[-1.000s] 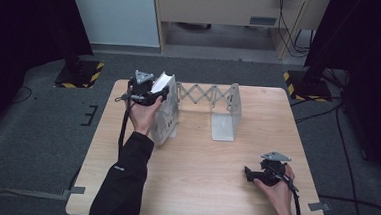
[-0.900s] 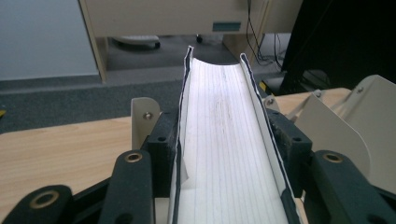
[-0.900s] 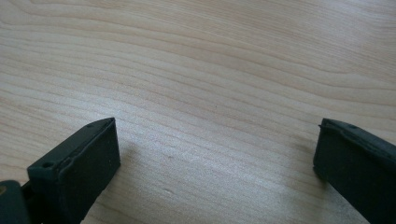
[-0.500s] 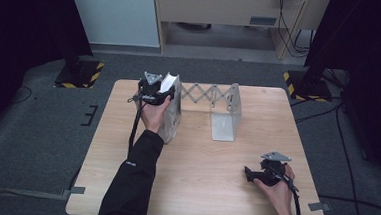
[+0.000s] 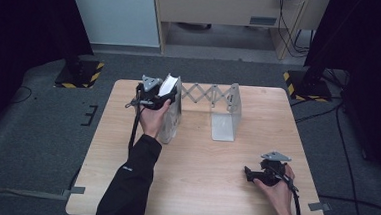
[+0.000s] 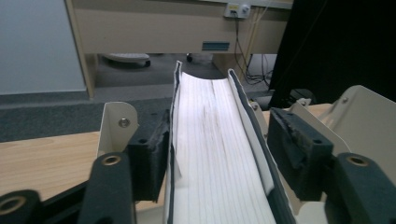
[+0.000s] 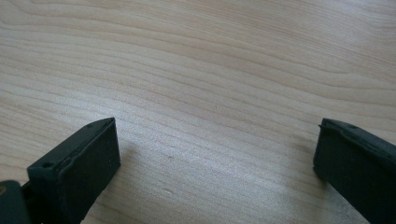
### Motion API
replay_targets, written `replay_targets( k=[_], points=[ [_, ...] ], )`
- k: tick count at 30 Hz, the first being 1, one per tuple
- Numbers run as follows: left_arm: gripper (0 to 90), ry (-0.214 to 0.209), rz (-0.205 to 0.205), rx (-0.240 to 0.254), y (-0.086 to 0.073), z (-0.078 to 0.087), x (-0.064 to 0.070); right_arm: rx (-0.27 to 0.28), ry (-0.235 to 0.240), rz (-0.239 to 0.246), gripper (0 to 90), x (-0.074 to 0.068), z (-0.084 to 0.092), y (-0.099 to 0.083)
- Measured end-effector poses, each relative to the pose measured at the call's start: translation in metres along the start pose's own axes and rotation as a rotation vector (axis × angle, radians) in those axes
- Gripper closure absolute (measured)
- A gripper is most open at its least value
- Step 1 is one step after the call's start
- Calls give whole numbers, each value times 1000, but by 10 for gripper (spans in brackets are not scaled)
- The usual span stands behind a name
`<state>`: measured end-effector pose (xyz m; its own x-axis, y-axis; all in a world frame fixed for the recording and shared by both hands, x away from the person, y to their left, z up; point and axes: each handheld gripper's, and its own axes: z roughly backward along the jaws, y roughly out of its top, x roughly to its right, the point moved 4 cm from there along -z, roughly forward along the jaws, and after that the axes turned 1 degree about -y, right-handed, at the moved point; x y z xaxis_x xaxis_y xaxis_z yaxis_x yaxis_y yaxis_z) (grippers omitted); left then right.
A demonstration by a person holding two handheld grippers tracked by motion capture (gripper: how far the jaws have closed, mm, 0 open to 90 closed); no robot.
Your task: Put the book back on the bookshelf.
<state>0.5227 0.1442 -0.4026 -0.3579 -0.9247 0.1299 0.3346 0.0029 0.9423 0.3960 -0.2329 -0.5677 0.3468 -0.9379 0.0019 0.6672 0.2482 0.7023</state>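
Left gripper (image 5: 165, 97) jaws just opening around the book (image 6: 219, 154) stood against the left plate of the extending bookend rack (image 5: 212, 95), probably let go; right gripper (image 7: 215, 158) open, idle near right; next: back left out without tipping the book.
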Motion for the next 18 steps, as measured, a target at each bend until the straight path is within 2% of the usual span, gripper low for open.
replay_targets(
  k=[2, 5, 12, 18],
  points=[
    [373, -11, -15, 10, -4, 6, -1, 0, 0, 0, 9, 0, 0, 0],
    [363, -40, -12, 13, -14, 17, -3, 0, 0, 0, 9, 0, 0, 0],
    [360, -77, -19, 19, -42, 41, -4, 0, 0, 0, 8, 0, 0, 0],
    [408, -82, -19, 3, -64, 48, -7, 1, 0, 0, 9, 0, 0, 0]
  ],
)
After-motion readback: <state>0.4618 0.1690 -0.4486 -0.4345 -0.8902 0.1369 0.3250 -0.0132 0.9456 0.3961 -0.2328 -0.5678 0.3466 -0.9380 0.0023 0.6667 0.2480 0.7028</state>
